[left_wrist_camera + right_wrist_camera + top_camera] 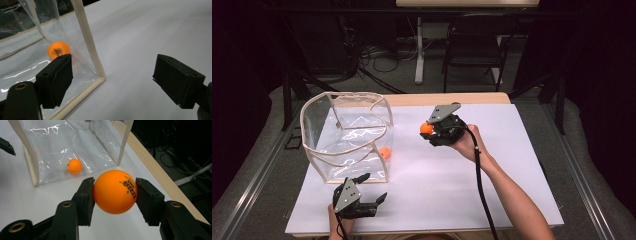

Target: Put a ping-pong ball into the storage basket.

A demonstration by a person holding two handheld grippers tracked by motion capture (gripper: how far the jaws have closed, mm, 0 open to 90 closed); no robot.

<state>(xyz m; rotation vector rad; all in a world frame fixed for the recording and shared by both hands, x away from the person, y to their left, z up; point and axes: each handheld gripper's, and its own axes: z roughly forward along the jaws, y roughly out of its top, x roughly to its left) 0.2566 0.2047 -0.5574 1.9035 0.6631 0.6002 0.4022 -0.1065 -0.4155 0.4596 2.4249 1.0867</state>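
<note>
My right gripper (pixel 428 129) (pixel 115 192) is shut on an orange ping-pong ball (pixel 426 128) (pixel 115 192), held a little above the white table right of the bag. A clear plastic bag with beige trim (pixel 347 135) (pixel 70 147) (pixel 85 37) stands open-topped at the left. A second orange ball (pixel 385 152) (pixel 58 49) (pixel 74 166) lies inside it near its front right corner. My left gripper (pixel 374 187) (pixel 112 80) rests open near the table's front edge, just in front of the bag's corner, with nothing between its fingers.
The white tabletop (pixel 492 170) stretches wide to the right and front of the bag. A wooden strip (pixel 452 98) runs along the far edge. Beyond it stand a chair (pixel 474 45) and cables on the floor.
</note>
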